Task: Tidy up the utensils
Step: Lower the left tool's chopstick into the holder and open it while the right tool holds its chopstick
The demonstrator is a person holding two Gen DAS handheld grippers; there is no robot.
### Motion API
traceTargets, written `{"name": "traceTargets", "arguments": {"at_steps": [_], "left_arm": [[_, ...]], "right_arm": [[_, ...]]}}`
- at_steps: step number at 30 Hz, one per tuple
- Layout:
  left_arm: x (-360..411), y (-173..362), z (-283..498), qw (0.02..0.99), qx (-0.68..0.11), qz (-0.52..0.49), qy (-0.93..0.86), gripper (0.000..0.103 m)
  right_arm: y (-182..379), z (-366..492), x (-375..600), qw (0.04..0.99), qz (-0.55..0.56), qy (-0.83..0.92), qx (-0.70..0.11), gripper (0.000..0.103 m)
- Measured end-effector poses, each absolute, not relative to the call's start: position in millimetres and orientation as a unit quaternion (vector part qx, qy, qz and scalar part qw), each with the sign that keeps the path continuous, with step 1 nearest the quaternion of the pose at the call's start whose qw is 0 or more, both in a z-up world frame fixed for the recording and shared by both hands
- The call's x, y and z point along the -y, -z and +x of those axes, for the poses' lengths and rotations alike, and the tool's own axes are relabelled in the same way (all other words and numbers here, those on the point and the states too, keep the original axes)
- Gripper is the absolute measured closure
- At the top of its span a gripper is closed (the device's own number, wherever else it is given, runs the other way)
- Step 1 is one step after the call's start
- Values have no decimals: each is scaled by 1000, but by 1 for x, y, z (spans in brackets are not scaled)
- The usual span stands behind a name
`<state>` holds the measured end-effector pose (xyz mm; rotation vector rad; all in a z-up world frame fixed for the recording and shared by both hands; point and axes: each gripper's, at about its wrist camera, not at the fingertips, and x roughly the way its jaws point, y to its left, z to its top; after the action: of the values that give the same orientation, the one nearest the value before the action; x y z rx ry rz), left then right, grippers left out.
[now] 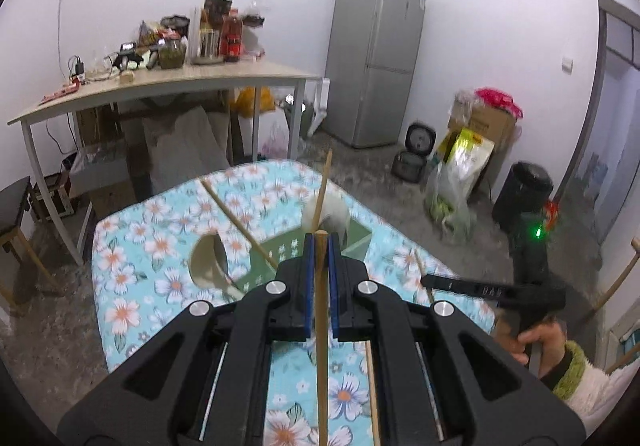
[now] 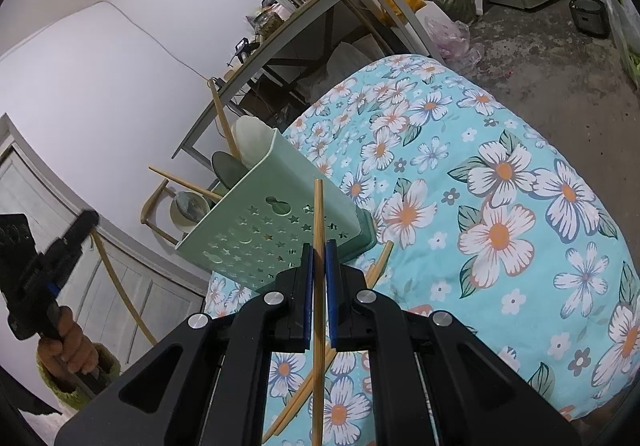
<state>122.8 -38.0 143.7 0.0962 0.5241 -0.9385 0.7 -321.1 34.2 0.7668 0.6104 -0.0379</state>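
My left gripper (image 1: 320,242) is shut on a wooden chopstick (image 1: 321,366) that runs straight down between its blue pads. It hangs over the floral tablecloth (image 1: 132,246), just short of the green utensil holder (image 1: 280,252). The holder contains a ladle (image 1: 208,262), a white spoon (image 1: 330,213) and upright chopsticks (image 1: 323,185). My right gripper (image 2: 319,250) is shut on another chopstick (image 2: 318,205), close to the holder's perforated side (image 2: 272,221). Loose chopsticks (image 2: 304,394) lie on the cloth beneath it. Each gripper shows in the other's view, held by a hand (image 1: 536,338).
A wooden table (image 1: 180,81) crowded with jars and bottles stands behind the cloth-covered one. A grey fridge (image 1: 376,57), a rice cooker (image 1: 412,161), bags and a black bin (image 1: 520,193) line the far wall. A dark stool (image 1: 12,205) stands at the left.
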Motion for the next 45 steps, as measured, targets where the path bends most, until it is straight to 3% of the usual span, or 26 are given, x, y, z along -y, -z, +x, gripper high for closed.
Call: {"name": "traceTargets", "arguments": {"at_steps": [24, 45], "left_arm": [[52, -230, 164, 910, -80, -119, 390, 97], [103, -167, 217, 934, -123, -98, 320, 97]], "right_arm": [[-32, 7, 324, 881, 369, 18, -297, 97], [-24, 7, 332, 877, 373, 21, -303, 97]]}}
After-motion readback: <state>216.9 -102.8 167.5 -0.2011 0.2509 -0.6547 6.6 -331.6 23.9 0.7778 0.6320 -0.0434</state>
